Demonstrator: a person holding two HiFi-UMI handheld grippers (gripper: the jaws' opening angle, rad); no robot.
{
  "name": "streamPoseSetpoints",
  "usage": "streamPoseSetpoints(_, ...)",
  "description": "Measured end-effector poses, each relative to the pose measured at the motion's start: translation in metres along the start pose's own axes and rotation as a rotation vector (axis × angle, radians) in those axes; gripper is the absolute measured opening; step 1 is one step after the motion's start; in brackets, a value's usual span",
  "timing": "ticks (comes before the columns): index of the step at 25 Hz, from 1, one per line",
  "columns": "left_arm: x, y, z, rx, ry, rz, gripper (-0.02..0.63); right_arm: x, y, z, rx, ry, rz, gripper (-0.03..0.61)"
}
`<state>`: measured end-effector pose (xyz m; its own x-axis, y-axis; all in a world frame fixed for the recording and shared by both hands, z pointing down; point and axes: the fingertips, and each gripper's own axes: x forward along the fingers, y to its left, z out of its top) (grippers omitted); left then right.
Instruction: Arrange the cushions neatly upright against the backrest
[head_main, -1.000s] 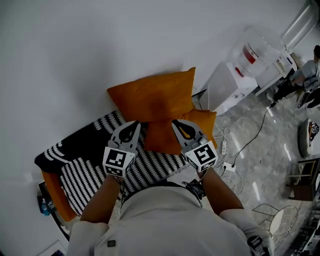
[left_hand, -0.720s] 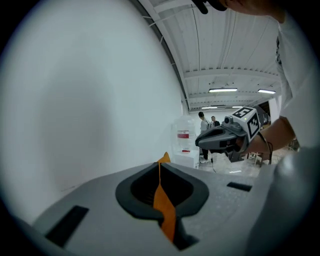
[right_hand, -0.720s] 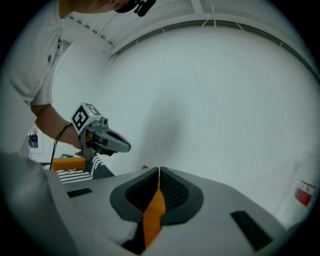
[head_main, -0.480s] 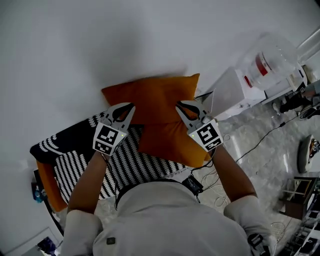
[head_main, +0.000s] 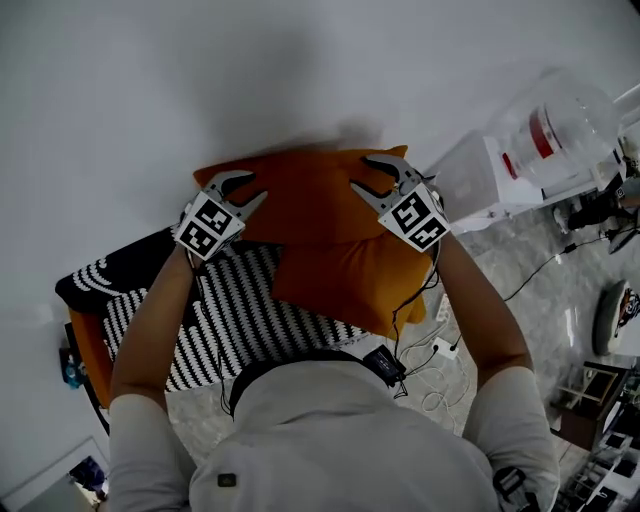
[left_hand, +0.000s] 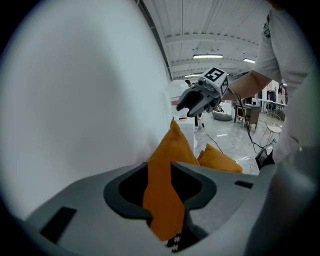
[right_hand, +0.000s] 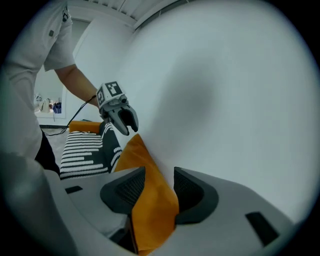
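head view, rear cushion (head_main: 300, 208) between left tongs (head_main: 251, 187), right tongs (head_main: 362, 174), opening

No legible words, numbers or brands. Black-and-white square code markers on the left cube (head_main: 208, 226) and the right cube (head_main: 413, 218). Red label (head_main: 541, 128) on the jug (head_main: 572, 108): print too small to read.

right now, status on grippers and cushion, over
Left gripper, right gripper just opening, fingers loose round top corners of large orange cushion. Upright against wall. Small orange cushion in front, nothing blocking.
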<state>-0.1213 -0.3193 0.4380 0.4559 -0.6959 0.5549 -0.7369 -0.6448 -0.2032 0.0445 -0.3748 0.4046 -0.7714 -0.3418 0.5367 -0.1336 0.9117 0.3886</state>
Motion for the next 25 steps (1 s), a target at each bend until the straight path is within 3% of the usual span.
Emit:
streamPoseSetpoints(4,0.031,0.017,-0.028,0.031,0.093,-0.022,0.198,0.035,-0.017,-0.045,0.007,0.113,0.062,0.249)
streamPoseSetpoints(12,0.080,0.040,-0.095,0.017,0.316,-0.049,0.272,0.079,-0.028,-0.103,-0.026,0.313,0.147,0.288)
streamPoseSetpoints(20,0.108,0.051,-0.117,-0.059,0.347,-0.050,0.282,0.092,-0.021,-0.131,0.025,0.406,0.198,0.285)
streamPoseSetpoints(25,0.107,0.052,-0.119,-0.091,0.333,-0.051,0.218,0.094,-0.015,-0.130,0.006,0.428,0.181,0.166)
